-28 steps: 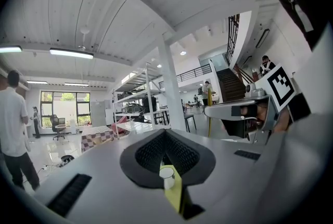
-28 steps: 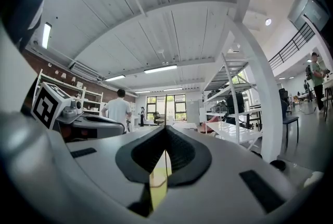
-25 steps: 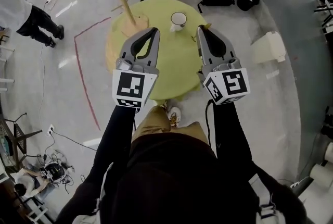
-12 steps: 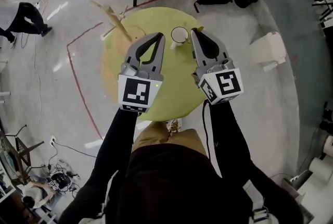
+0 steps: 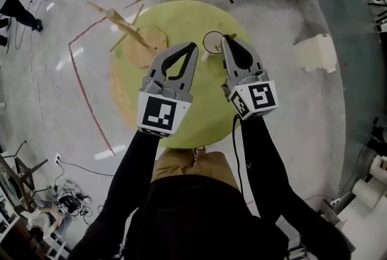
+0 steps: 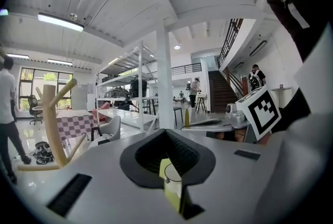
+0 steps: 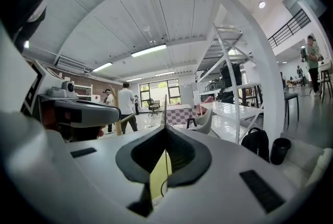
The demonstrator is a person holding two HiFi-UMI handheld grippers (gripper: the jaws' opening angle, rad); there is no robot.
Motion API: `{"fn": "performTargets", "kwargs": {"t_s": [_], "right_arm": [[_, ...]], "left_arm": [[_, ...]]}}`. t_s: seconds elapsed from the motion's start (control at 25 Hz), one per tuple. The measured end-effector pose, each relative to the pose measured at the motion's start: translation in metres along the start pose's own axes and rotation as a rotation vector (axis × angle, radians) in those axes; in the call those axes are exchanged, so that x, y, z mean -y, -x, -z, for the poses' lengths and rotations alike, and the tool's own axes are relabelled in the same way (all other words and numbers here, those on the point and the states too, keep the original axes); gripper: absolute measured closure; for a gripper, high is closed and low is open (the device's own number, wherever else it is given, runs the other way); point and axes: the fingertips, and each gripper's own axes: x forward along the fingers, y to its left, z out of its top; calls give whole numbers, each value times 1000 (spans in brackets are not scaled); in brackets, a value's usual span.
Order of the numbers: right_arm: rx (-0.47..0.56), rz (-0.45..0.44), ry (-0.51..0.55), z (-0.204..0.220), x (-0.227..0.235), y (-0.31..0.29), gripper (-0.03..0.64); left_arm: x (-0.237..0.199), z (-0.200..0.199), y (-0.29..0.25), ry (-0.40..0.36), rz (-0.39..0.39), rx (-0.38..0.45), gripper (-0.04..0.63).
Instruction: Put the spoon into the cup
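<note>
Fingers of the right gripper (image 7: 166,127) pinch the spoon (image 6: 187,117); left gripper (image 6: 166,130) fingers closed, empty.

Round table (image 5: 181,17) with a yellow-green top, head view from above. On the left part of the top stands a wooden stand (image 5: 147,47). Its flat, many-sided base rests on the table, and its post, with short side pegs, runs toward the upper left of the picture. On the far right part stands a white cup (image 5: 213,42) with a dark rim, upright with its mouth upward. It is apart from the stand, with bare tabletop between the two.
</note>
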Motion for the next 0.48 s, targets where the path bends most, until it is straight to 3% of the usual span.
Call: {"fn": "performTargets", "kwargs": {"t_s": [0.48], "right_arm": [[-137,4,-22,64,6,-7,589]], "left_arm": [[-6,34,-18,45,28,-55,580]]}}
